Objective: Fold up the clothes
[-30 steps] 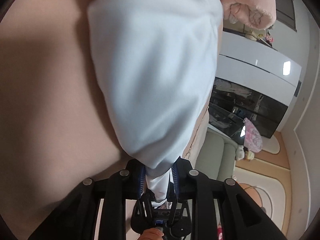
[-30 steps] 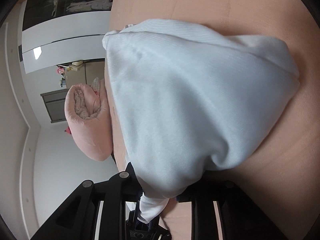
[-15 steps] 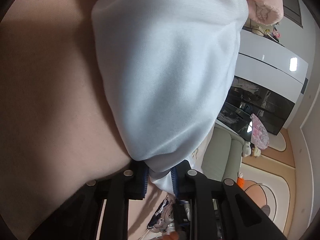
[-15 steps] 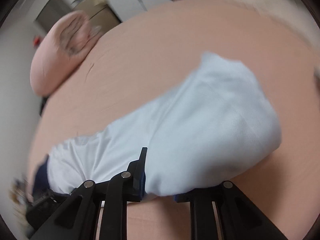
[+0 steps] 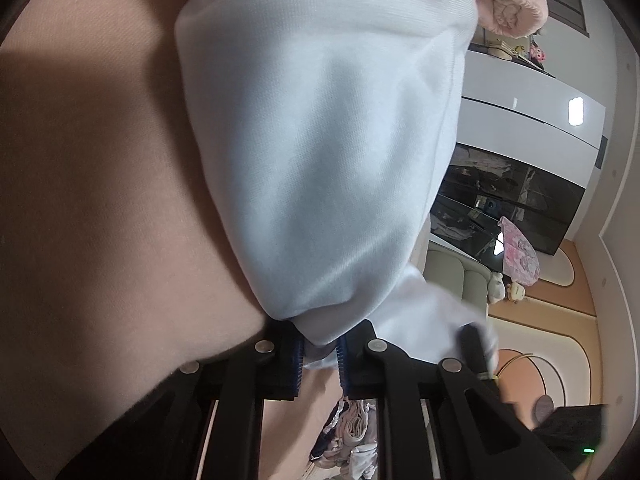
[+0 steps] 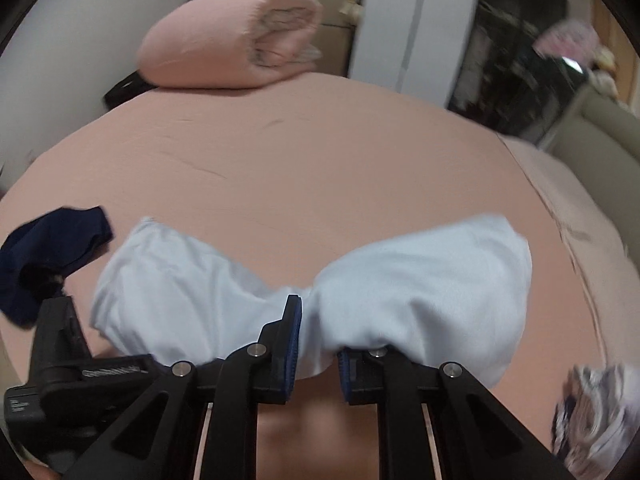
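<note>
A pale blue garment (image 5: 320,140) hangs bunched over the pink bed sheet (image 5: 88,200). My left gripper (image 5: 320,344) has its blue pads pinching one corner of the cloth, and its jaws are closing on it. In the right wrist view the same garment (image 6: 420,280) sags in two lobes either side of my right gripper (image 6: 318,344), which is shut on a fold in the middle edge. The left gripper's black body (image 6: 60,360) shows at the lower left there.
A rolled pink quilt (image 6: 232,40) lies at the far end of the bed (image 6: 320,152). A navy garment (image 6: 52,252) sits at the left, a patterned clothes pile (image 6: 592,412) at the lower right. A sofa (image 6: 592,128) stands beyond the bed's right edge.
My right gripper has risen and rolled upright, lifting its part of the garment off the sheet. The left gripper has stayed nearly still, still pinching its corner.
</note>
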Available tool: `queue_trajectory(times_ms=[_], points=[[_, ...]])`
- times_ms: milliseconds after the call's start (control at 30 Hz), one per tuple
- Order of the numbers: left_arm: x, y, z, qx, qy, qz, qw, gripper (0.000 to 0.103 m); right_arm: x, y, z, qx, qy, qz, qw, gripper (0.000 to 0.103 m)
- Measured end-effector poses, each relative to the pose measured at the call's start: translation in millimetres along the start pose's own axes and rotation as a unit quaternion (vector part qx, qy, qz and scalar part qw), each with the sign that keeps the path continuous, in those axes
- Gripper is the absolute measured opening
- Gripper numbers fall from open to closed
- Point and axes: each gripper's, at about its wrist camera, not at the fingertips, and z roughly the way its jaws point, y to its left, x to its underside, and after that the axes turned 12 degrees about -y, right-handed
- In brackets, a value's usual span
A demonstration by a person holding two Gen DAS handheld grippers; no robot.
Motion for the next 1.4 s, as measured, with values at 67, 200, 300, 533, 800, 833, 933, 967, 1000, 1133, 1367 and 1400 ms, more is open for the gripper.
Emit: queue_trajectory(times_ms=[67, 200, 300, 533, 800, 833, 933, 967, 1000, 1133, 1367, 1400], points=[[3, -6, 5, 0.002, 0.001, -0.003, 1.0000, 0.013, -22, 29, -1, -0.020, -0.014, -0.043, 0.999, 0.014], [5, -6, 7, 0.005, 0.005, -0.005, 1.0000, 0.013, -40, 74, 5, -0.047, -0.029, -0.121, 0.991, 0.014], [5, -6, 7, 0.007, 0.011, -0.007, 0.9999, 0.013, -45, 84, 13, -0.067, -0.011, -0.143, 0.987, 0.014], [4, -8, 9, 0.003, 0.033, -0.008, 0.9994, 0.013, -17, -1, 1, -0.175, 0.085, 0.114, 0.974, 0.044], [3, -33, -16, -0.015, 0.037, 0.008, 0.9992, 0.067, 64, -90, -10, -0.273, 0.119, 0.403, 0.865, 0.070], [3, -36, -21, -0.016, 0.032, 0.009, 0.9993, 0.074, 75, -96, -8, -0.279, 0.124, 0.430, 0.850, 0.070], [8, -39, -29, -0.025, 0.024, 0.011, 0.9993, 0.076, 104, -109, -3, -0.285, 0.139, 0.496, 0.808, 0.070], [9, -40, -30, -0.026, 0.024, 0.013, 0.9993, 0.076, 113, -111, -1, -0.283, 0.144, 0.513, 0.798, 0.070], [8, -39, -33, -0.026, 0.025, 0.014, 0.9992, 0.076, 123, -113, 1, -0.283, 0.149, 0.535, 0.782, 0.070], [7, -42, -41, -0.040, 0.036, 0.054, 0.9971, 0.076, 166, -114, 12, -0.281, 0.164, 0.640, 0.696, 0.071], [22, -63, -49, -0.057, 0.036, 0.211, 0.9751, 0.076, 182, -133, 2, -0.234, 0.136, 0.663, 0.698, 0.071], [26, -65, -46, -0.059, 0.039, 0.219, 0.9732, 0.076, 183, -137, 0, -0.232, 0.136, 0.666, 0.696, 0.073]])
